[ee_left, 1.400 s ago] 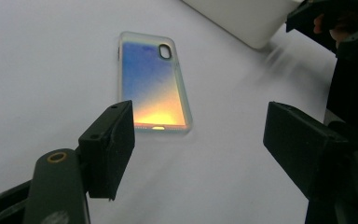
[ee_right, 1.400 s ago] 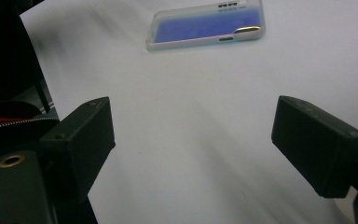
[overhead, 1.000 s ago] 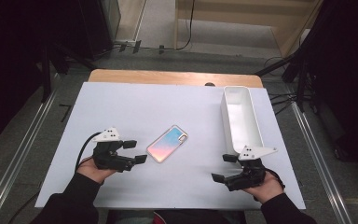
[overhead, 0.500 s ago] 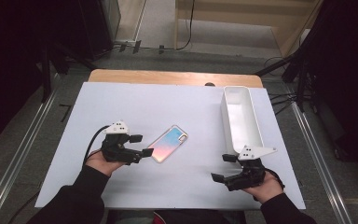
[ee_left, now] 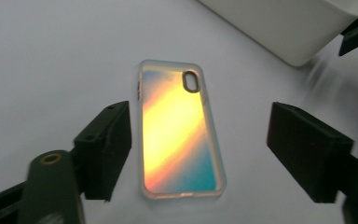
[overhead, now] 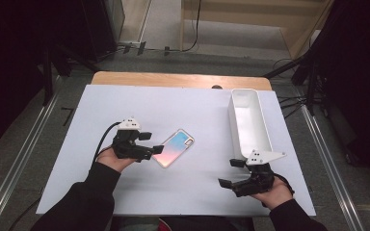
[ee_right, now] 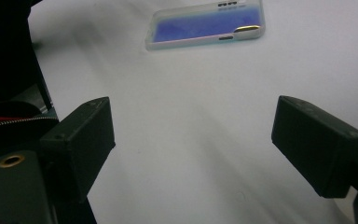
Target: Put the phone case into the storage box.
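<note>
Left gripper [overhead: 150,143] sits left of center on the white table [overhead: 125,192], held in the person's left hand [overhead: 113,159], cable looping off its back. Its jaws are spread and have just been opening a bit more; the near end of the phone case [overhead: 174,147] lies between them, pads not pressing it. In the left gripper view the phone case [ee_left: 177,130] lies flat between the two black jaws, camera cutout at the far end, one jaw close beside its long edge, the other well apart. Phone case is iridescent, pink to blue, lying at a slant near the table middle, back side up. Right of it, a white bin [overhead: 248,122] stands lengthwise along the table's right side, well apart from the case. Right gripper [overhead: 230,172] rests near the table's front right edge in the right hand [overhead: 270,192], just below the bin's near end, jaws spread wide with nothing between them. Right gripper view: bare table between the jaws, phone case [ee_right: 205,25] farther off at top.
</note>
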Motion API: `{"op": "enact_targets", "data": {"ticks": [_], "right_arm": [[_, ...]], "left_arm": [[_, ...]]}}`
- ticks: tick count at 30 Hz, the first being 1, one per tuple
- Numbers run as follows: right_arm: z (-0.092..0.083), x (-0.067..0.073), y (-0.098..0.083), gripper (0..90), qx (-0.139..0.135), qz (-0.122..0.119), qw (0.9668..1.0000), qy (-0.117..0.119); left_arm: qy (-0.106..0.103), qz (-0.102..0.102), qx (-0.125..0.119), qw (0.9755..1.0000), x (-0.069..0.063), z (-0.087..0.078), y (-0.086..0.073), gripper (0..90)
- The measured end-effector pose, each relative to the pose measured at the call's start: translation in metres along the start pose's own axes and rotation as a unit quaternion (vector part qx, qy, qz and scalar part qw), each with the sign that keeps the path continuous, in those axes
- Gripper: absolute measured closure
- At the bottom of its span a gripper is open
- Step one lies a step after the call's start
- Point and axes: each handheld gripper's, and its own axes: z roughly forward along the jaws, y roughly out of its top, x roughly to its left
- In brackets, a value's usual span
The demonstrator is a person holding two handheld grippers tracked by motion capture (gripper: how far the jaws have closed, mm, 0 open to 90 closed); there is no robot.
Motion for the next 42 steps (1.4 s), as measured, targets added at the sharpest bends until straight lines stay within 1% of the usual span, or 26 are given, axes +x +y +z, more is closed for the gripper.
{"op": "enact_targets", "data": {"ticks": [1,2,3,4,5,6,7,8,9,10,11,12,14,17,18,21,22,26,28,29,30,31,33,36,38,42], "right_arm": [[0.0,0.0,0.0,12.0,0.0,0.0,1.0,0.0],[0.0,0.0,0.0,12.0,0.0,0.0,1.0,0.0],[0.0,0.0,0.0,11.9,0.001,0.0,1.0,0.0],[0.0,0.0,0.0,11.9,0.001,0.0,1.0,0.0],[0.0,0.0,0.0,11.9,0.002,0.001,1.0,0.0],[0.0,0.0,0.0,12.0,0.002,0.0,1.0,0.0],[0.0,0.0,0.0,11.9,0.002,0.002,1.0,0.0],[0.0,0.0,0.0,11.9,0.002,0.002,1.0,0.0],[0.0,0.0,0.0,12.0,0.002,0.001,1.0,0.0],[0.0,0.0,0.0,12.0,0.002,0.0,1.0,0.0],[0.0,0.0,0.0,11.9,0.003,0.0,1.0,0.0],[0.0,0.0,0.0,12.0,0.003,-0.001,1.0,0.0],[0.0,0.0,0.0,11.9,0.002,0.0,1.0,0.0],[0.0,-0.001,-0.001,11.9,0.001,0.001,1.0,0.001],[0.0,0.0,-0.001,12.0,0.001,0.002,1.0,0.001],[0.0,0.0,0.0,11.9,0.002,0.002,1.0,0.001],[0.0,0.0,0.0,12.0,0.001,0.002,1.0,0.001],[0.0,0.0,0.0,12.0,0.001,0.002,1.0,0.001],[0.0,0.0,0.0,12.0,0.001,0.002,1.0,0.001],[0.0,0.0,-0.001,12.0,0.001,0.002,1.0,0.001],[0.0,0.0,-0.001,12.0,0.0,0.002,1.0,0.001],[0.0,0.0,-0.001,11.9,0.0,0.002,1.0,0.001],[0.0,0.0,-0.001,12.0,0.001,0.002,1.0,0.001],[0.0,-0.001,-0.001,11.9,0.0,0.002,1.0,0.001],[-0.001,-0.001,0.0,12.0,-0.001,0.001,1.0,0.001],[0.0,-0.001,0.0,11.9,0.0,0.002,1.0,0.002]], "left_arm": [[-0.01,-0.002,-0.001,0.9999,0.001,0.002,0.001,19.3],[-0.007,0.001,-0.001,1.0,0.0,0.002,0.001,19.3],[0.0,0.014,-0.005,0.9999,0.0,0.004,0.002,19.2],[0.0,0.014,-0.005,0.9999,0.0,0.004,0.002,17.1],[-0.002,0.016,-0.011,0.9998,0.0,0.005,0.004,17.1],[-0.004,0.019,-0.015,0.9997,0.0,0.005,0.004,12.9],[-0.004,0.02,-0.028,0.9994,0.0,0.006,0.005,12.3],[-0.003,0.021,-0.034,0.9992,0.0,0.007,0.006,9.1],[0.005,0.014,-0.04,0.9991,0.0,0.007,0.007,0.0],[0.002,0.008,-0.041,0.9991,0.001,0.007,0.008,0.0],[-0.003,-0.002,-0.037,0.9993,0.002,0.008,0.01,0.0],[-0.005,0.001,-0.033,0.9994,0.002,0.008,0.011,0.0],[0.003,0.005,-0.03,0.9995,0.002,0.01,0.013,0.0],[0.007,0.011,-0.021,0.9997,0.002,0.014,0.014,0.0],[0.006,0.009,-0.02,0.9997,0.001,0.015,0.015,0.0],[0.013,0.014,-0.022,0.9996,0.0,0.02,0.017,0.0],[0.012,0.014,-0.022,0.9996,-0.001,0.021,0.018,0.0],[0.014,0.016,-0.019,0.9996,-0.001,0.027,0.02,0.0],[0.017,0.014,-0.016,0.9996,-0.002,0.032,0.02,0.0],[0.019,0.017,-0.012,0.9996,-0.003,0.033,0.021,0.0],[0.02,0.013,-0.013,0.9996,-0.004,0.035,0.021,0.0],[0.02,0.016,-0.011,0.9996,-0.005,0.038,0.023,0.0],[0.02,0.015,-0.012,0.9996,-0.005,0.04,0.024,0.0],[0.026,0.016,-0.012,0.9995,-0.008,0.046,0.026,0.0],[0.035,0.016,-0.016,0.9991,-0.009,0.049,0.027,0.0],[0.041,0.009,-0.022,0.9989,-0.009,0.053,0.027,0.0]]}}
